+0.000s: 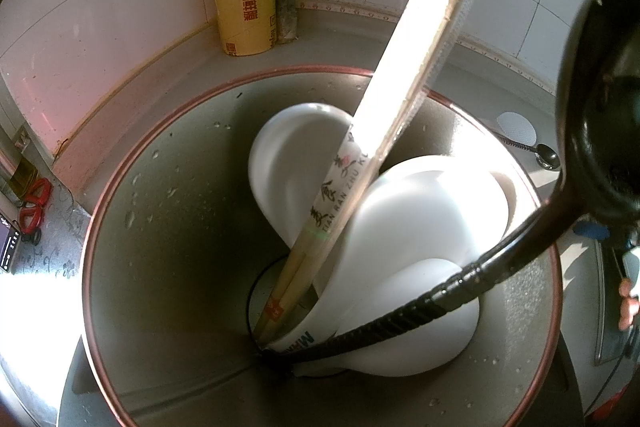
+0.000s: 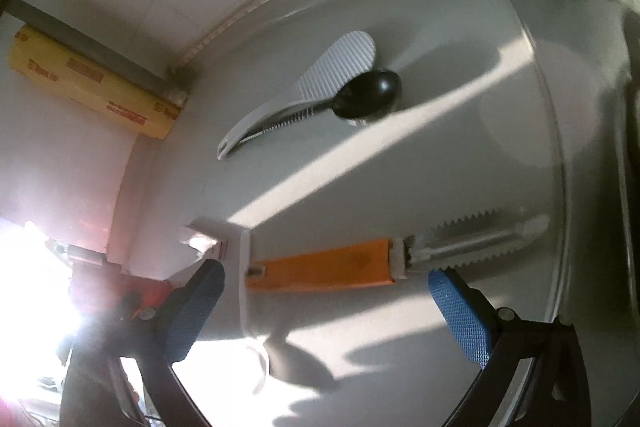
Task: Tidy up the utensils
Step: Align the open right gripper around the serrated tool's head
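— What are the tongs doing?

— The right tongs (image 2: 328,311) stand wide open with nothing in them. The blue pads (image 2: 460,315) hang over the counter (image 2: 400,179), and an orange-handled tool (image 2: 320,267) with toothed white blades lies flat just beyond the tips, across the gap. I see no contact with it. I can't see the fingers of the left tongs at all; they are closed, but on what I cannot tell.

— And the utensils?

— Through the left camera I look straight down into a grey holder (image 1: 160,227) with a copper rim. A wrapped pair of chopsticks (image 1: 380,131) leans in it, with two white spoons (image 1: 420,227) and a black ladle (image 1: 600,107) whose handle runs down inside. Out on the counter lie a ribbed white paddle (image 2: 336,67) and a small black spoon (image 2: 372,91), touching each other.

— Room to move?

— Open counter lies between the orange tool and the paddle. A curved edge (image 2: 560,155) closes the right side, the tiled wall the far side. A yellow roll of wrap (image 2: 92,83) stands in the corner, and a small white block (image 2: 224,239) sits close by the near pad.
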A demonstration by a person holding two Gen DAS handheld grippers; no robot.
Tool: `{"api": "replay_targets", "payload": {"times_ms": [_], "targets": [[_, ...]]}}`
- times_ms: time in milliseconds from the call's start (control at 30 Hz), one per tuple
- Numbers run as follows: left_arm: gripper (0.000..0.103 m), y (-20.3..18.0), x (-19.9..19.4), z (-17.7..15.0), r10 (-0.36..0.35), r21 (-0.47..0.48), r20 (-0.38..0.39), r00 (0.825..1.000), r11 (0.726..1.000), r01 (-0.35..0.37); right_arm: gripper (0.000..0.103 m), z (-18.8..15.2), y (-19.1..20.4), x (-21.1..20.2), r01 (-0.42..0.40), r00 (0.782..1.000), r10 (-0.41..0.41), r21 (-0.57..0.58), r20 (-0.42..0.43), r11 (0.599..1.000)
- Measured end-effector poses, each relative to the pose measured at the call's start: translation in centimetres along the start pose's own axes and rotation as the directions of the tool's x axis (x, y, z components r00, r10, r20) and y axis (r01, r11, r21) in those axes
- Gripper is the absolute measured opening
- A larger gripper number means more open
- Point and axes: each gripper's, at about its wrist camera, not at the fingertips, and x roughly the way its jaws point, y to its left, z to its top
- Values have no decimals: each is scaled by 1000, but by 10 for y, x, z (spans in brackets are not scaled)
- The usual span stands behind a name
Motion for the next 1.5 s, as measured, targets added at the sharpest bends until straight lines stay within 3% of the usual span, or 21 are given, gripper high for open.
{"api": "replay_targets", "payload": {"times_ms": [367, 600, 700, 833, 967, 1333, 1500], "targets": [[90, -1, 0, 0, 1, -1, 0, 1000, 1000, -1, 103, 40, 19, 26, 90, 995, -94, -104, -32, 990], [90, -2, 0, 0, 1, -1, -1, 1000, 1000, -1, 103, 52, 32, 42, 190, 979, -200, -179, -37, 965], [90, -1, 0, 0, 2, -1, -1, 1000, 1000, -2, 101, 50, 34, 44, 281, 957, -289, -180, -20, 943], [90, -2, 0, 0, 1, -2, -1, 1000, 1000, -2, 86, 47, 38, 45, 386, 919, -394, -200, 4, 900], [90, -2, 0, 0, 1, -2, -1, 1000, 1000, -1, 85, 38, 43, 48, 458, 884, -467, -228, 15, 859], [90, -2, 0, 0, 2, -2, -1, 1000, 1000, -2, 83, 26, 43, 37, 399, 904, -427, -316, -20, 861], [90, -2, 0, 0, 1, -2, -2, 1000, 1000, -1, 83, 25, 41, 33, 401, 901, -432, -322, -30, 858]]}}
